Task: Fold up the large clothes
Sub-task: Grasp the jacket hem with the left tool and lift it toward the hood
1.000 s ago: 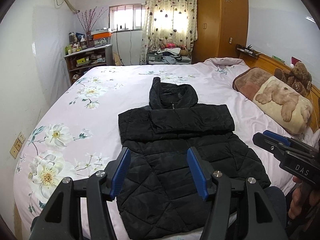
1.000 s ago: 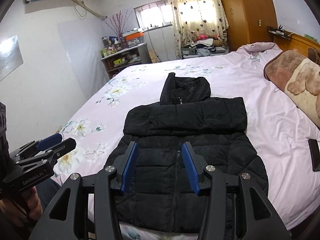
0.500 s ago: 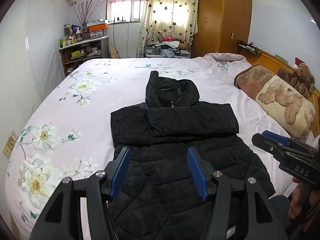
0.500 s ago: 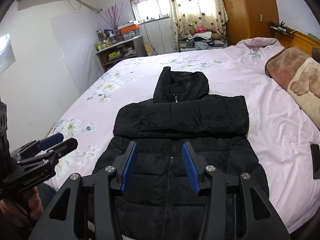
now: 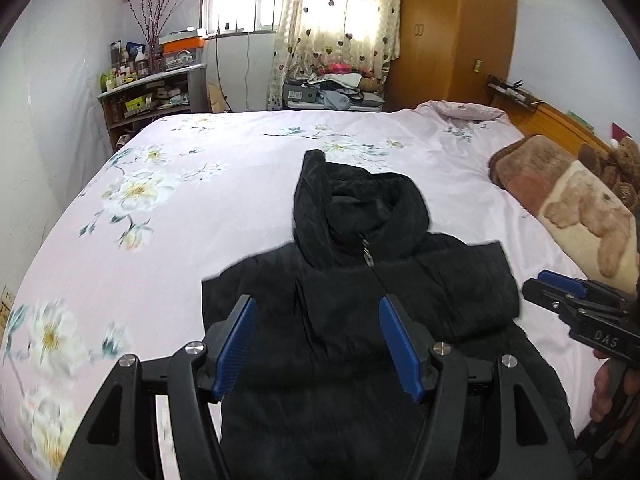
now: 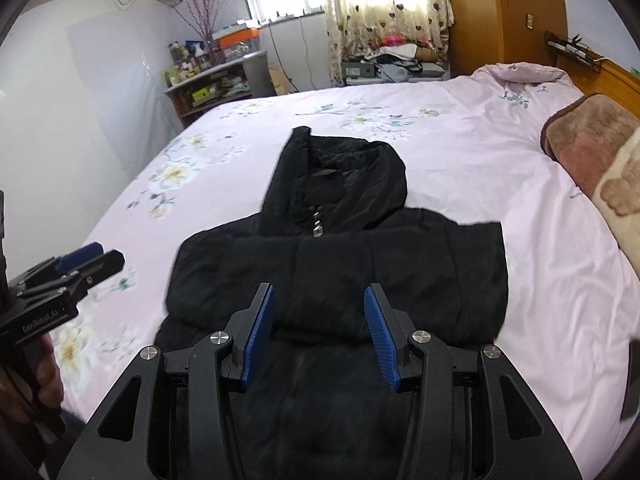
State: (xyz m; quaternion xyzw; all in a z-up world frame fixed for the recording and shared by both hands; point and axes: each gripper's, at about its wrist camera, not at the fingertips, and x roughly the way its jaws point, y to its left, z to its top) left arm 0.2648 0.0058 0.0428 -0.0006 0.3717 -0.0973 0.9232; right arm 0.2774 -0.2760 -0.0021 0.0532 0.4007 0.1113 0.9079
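Note:
A black hooded puffer jacket (image 5: 360, 288) lies flat on the bed, front up, hood pointing away, both sleeves folded across the chest. It also shows in the right wrist view (image 6: 340, 264). My left gripper (image 5: 318, 340) is open and empty, held above the jacket's lower body. My right gripper (image 6: 320, 328) is open and empty, also above the lower body. The right gripper shows at the right edge of the left wrist view (image 5: 568, 300). The left gripper shows at the left edge of the right wrist view (image 6: 76, 272).
The bed has a pink floral sheet (image 5: 168, 216). A brown bear-print blanket and pillow (image 5: 568, 200) lie along the right by the wooden headboard. A cluttered shelf (image 5: 152, 92) stands far left, a wooden wardrobe (image 5: 452, 32) far right, and a curtained window behind.
Both grippers have moved forward over the jacket toward the hood; the jacket now fills more of both views. The jacket itself has not moved. Both jaws stay open.

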